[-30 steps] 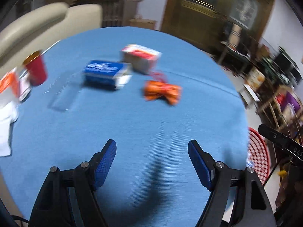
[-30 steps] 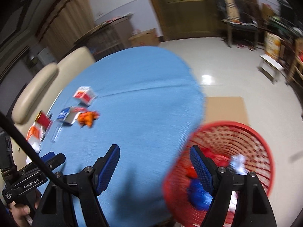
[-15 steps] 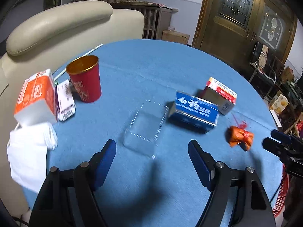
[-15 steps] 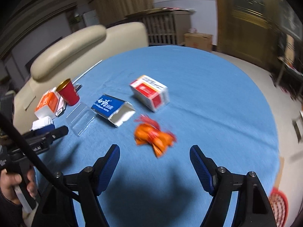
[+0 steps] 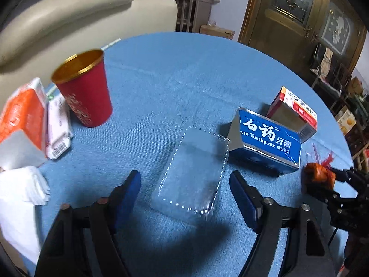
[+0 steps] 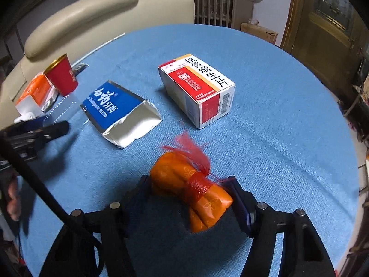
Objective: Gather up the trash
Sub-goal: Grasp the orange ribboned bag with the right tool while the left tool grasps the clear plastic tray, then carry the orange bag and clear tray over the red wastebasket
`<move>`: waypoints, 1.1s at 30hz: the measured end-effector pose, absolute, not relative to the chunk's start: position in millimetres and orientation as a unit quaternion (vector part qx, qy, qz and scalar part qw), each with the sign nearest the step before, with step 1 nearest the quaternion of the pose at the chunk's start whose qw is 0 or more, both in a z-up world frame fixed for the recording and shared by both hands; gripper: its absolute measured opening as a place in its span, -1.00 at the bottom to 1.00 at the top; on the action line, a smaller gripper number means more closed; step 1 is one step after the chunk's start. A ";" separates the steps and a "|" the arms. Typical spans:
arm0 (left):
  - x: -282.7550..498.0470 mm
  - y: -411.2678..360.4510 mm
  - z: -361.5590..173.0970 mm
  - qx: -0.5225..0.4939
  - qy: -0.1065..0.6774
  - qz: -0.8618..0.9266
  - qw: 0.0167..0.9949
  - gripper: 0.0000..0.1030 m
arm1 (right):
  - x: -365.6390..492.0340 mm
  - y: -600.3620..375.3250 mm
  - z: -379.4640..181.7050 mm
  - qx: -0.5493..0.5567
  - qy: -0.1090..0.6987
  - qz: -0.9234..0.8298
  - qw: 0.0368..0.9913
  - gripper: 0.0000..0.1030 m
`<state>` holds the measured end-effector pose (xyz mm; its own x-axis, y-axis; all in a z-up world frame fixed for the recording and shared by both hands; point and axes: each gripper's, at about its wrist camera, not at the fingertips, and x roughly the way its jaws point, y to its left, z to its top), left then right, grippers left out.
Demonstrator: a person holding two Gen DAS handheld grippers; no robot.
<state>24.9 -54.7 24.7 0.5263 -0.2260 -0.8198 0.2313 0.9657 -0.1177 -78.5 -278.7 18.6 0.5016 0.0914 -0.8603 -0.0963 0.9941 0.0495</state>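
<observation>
My left gripper (image 5: 185,190) is open, its fingers either side of the near end of a clear plastic tray (image 5: 196,173) on the blue table. My right gripper (image 6: 192,196) is open with an orange wrapper bundle tied in red net (image 6: 191,189) between its pads, which stand close to the bundle's two ends. The bundle also shows in the left wrist view (image 5: 319,175). A blue toothpaste box (image 5: 265,138) and a red and white box (image 6: 198,87) lie just beyond.
A red paper cup (image 5: 85,87) stands at the left beside an orange carton (image 5: 20,117), a flat packet (image 5: 57,124) and white tissue (image 5: 20,198). A cream sofa (image 5: 69,18) is behind the round blue table (image 5: 173,69).
Both grippers moved forward over the table. The left one closed in on the clear tray. The right one came down around the orange bundle, and its jaws narrowed.
</observation>
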 end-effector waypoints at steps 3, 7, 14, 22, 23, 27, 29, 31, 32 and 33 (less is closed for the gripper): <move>24.1 -53.9 24.2 0.004 0.474 -0.129 0.871 -0.04 | -87.1 -286.2 16.7 0.010 0.493 0.048 0.869 0.31; 10.5 -51.9 32.3 0.014 0.468 -0.119 0.876 -0.05 | -102.6 -299.3 15.9 0.048 0.488 0.041 0.871 0.30; -28.0 -53.2 54.8 0.016 0.456 -0.120 0.882 -0.05 | -141.3 -306.2 25.7 0.086 0.470 0.032 0.878 0.30; -71.8 -71.2 72.3 0.018 0.443 -0.144 0.885 -0.05 | -187.3 -302.0 44.0 0.105 0.446 0.019 0.889 0.30; -76.2 -73.8 74.1 0.020 0.441 -0.146 0.885 -0.05 | -193.9 -302.8 46.1 0.108 0.442 0.017 0.890 0.30; -91.4 -83.2 80.6 0.022 0.437 -0.155 0.886 -0.05 | -218.2 -313.7 55.2 0.122 0.432 0.009 0.894 0.30; -97.1 -86.7 83.0 0.023 0.434 -0.159 0.886 -0.05 | -228.0 -317.9 57.2 0.132 0.427 0.004 0.895 0.30; -104.1 -90.4 86.2 0.026 0.432 -0.164 0.887 -0.05 | -235.4 -321.7 58.0 0.141 0.422 0.001 0.895 0.30; -107.1 -91.8 87.8 0.028 0.430 -0.166 0.887 -0.05 | -238.4 -323.1 58.7 0.146 0.421 0.000 0.895 0.30; -108.4 -92.8 88.4 0.029 0.429 -0.167 0.887 -0.05 | -241.8 -324.7 59.6 0.150 0.419 -0.002 0.896 0.30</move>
